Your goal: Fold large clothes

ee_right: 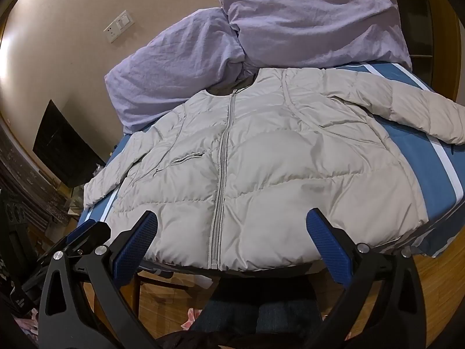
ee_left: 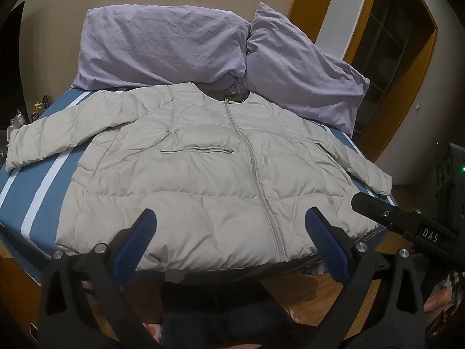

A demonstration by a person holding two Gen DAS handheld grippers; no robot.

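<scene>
A pale grey puffer jacket (ee_left: 203, 174) lies flat, front up and zipped, on a blue striped bed (ee_left: 35, 192). Its collar points to the pillows and both sleeves are spread out to the sides. My left gripper (ee_left: 229, 218) hovers open above the jacket's hem, left of the zip, with nothing between its blue pads. In the right wrist view the same jacket (ee_right: 276, 168) fills the middle. My right gripper (ee_right: 232, 218) stands open over the hem around the zip, holding nothing. The right gripper's black finger (ee_left: 407, 221) shows at the right edge of the left wrist view.
Two lilac pillows (ee_left: 162, 43) (ee_right: 314, 20) lie against the wall at the head of the bed. A wooden door frame (ee_left: 407, 93) stands at the right. A dark cabinet (ee_right: 61, 151) sits left of the bed. The person's legs (ee_right: 255, 317) and wooden floor show below.
</scene>
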